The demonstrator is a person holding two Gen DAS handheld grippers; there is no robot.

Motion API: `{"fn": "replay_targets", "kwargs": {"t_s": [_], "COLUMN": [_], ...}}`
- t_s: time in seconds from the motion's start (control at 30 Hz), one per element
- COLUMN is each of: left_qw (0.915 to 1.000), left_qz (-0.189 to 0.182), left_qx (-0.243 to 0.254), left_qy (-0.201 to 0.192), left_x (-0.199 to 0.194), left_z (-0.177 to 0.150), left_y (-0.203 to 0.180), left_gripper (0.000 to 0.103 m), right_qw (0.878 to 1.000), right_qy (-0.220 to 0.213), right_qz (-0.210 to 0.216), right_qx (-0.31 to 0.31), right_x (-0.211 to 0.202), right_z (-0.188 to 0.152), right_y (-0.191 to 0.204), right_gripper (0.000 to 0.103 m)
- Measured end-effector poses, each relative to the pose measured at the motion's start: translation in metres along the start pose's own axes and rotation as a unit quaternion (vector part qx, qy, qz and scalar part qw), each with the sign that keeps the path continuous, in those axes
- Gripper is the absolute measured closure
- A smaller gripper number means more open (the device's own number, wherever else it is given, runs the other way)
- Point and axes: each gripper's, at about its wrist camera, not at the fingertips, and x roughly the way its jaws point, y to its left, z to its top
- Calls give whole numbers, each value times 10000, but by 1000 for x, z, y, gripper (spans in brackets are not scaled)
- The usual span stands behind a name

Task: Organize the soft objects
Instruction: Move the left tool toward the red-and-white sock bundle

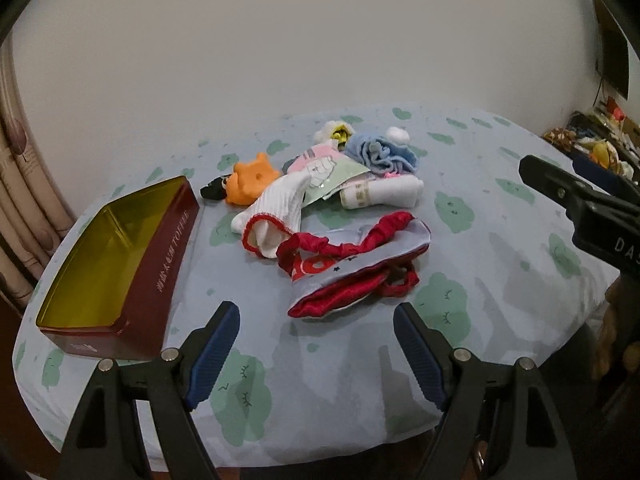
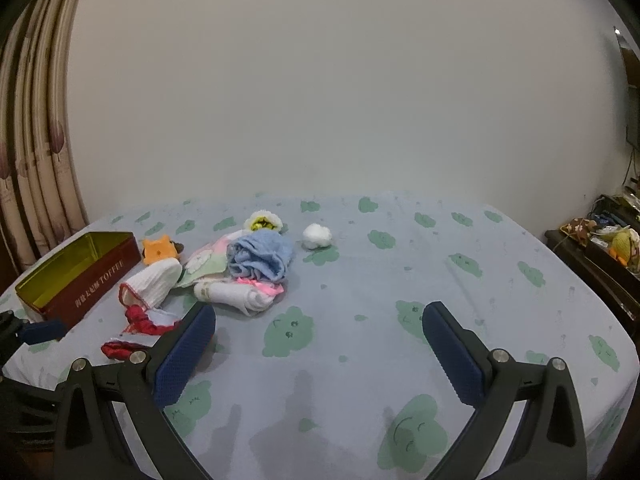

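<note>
Both wrist views at the start of a pick: a heap of soft objects lies on a bed sheet [image 1: 500, 248] printed with green clouds, and an open, empty toffee tin [image 1: 120, 264] with a gold interior stands at lower left of the left wrist view, just beside the heap. The left gripper [image 1: 316, 344] hovers with its jaws spread wide and holding nothing, directly short of the red-and-grey garment [image 1: 360, 264], the nearest item, centre of frame. Behind it lie a white ribbed sock with red trim [image 1: 276, 216], an orange plush toy [image 1: 250, 180], a rolled white cloth [image 1: 384, 194], a blue towel [image 1: 380, 154] and a white pom-pom [image 1: 398, 134]. The right gripper [image 2: 320, 352] is likewise spread and empty, over bare sheet at lower centre of its own view, well apart from the heap. Judged step: take the garment and carry it to the tin. To do this well, the left jaws should descend over a bunched fold, such as the gathered red waistband, rather than a flat single layer, and close fully before lifting. The lift should be high enough that trailing fabric clears the tin's wall. The sock's cuff appears to touch the garment, so a slow lift guards against dragging it along.
</note>
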Motion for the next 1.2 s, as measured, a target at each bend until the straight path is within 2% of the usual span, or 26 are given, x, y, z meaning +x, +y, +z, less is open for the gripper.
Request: {"fn": "replay_targets", "kwargs": {"t_s": [0.13, 0.63, 0.87, 1.2], "left_qw": [10000, 9992, 9985, 9958], "left_qz": [25, 215, 8, 99], "left_qx": [-49, 326, 533, 901], "left_qy": [-45, -97, -99, -92], "left_x": [-2, 3, 6, 14], "left_z": [1, 13, 16, 25], "left_y": [1, 4, -2, -8], "left_gripper": [22, 22, 22, 22], "right_qw": [9999, 9997, 9994, 9990], "right_qy": [128, 221, 306, 381], "right_qz": [13, 76, 107, 129], "right_qx": [53, 92, 141, 212], "right_x": [3, 6, 8, 11], "right_z": [-2, -6, -5, -4], "right_y": [-1, 2, 2, -1], "right_gripper": [0, 0, 0, 0]}}
